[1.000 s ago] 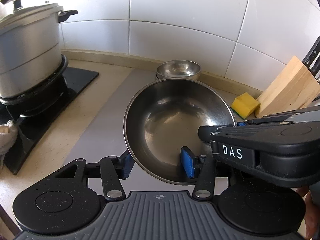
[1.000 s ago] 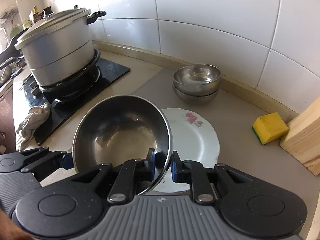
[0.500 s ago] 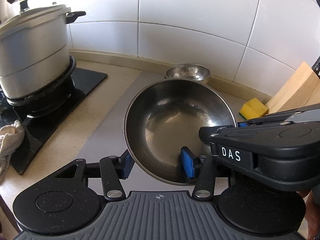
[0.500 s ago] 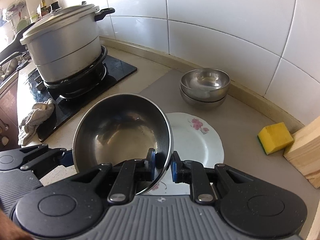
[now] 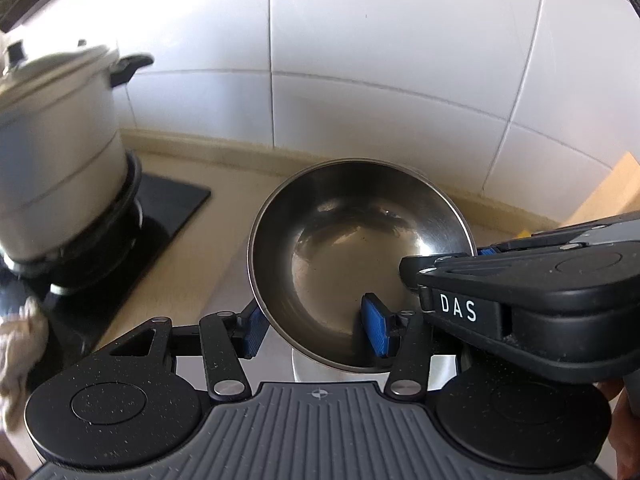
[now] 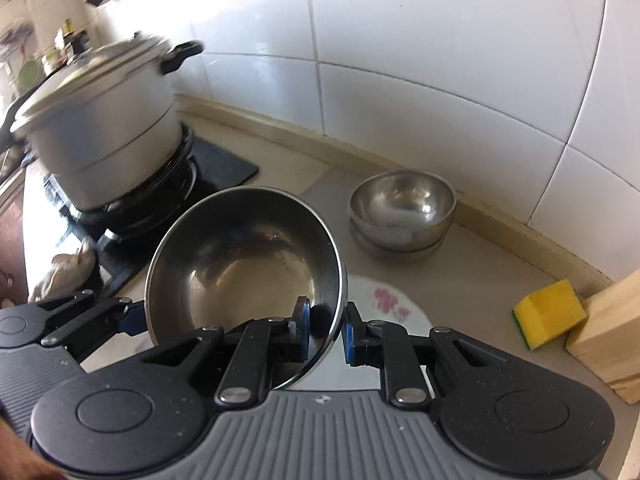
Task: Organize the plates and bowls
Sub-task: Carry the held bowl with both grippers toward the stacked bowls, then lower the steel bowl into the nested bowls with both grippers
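Currently: both grippers on one wide stainless-steel bowl point(image 6: 244, 264), held tilted above the counter.

Right gripper point(image 6: 325, 334): blue pads pinched tight on the bowl's near right rim, one pad inside, one outside. Left gripper point(image 5: 316, 326): jaws partly open across the bowl's left side, one blue pad against the outer wall, the other inside the basin; contact looks firm. The bowl sits above a white round plate with pink flower print point(image 6: 394, 304) on the grey mat point(image 6: 472, 280). Two nested small steel bowls point(image 6: 402, 210) stand near the tiled wall. Yellow sponge point(image 6: 550, 312) just beside a wooden block point(image 6: 608, 328). Large lidded aluminium pot point(image 6: 100, 124) on the black stove at left, blurred.
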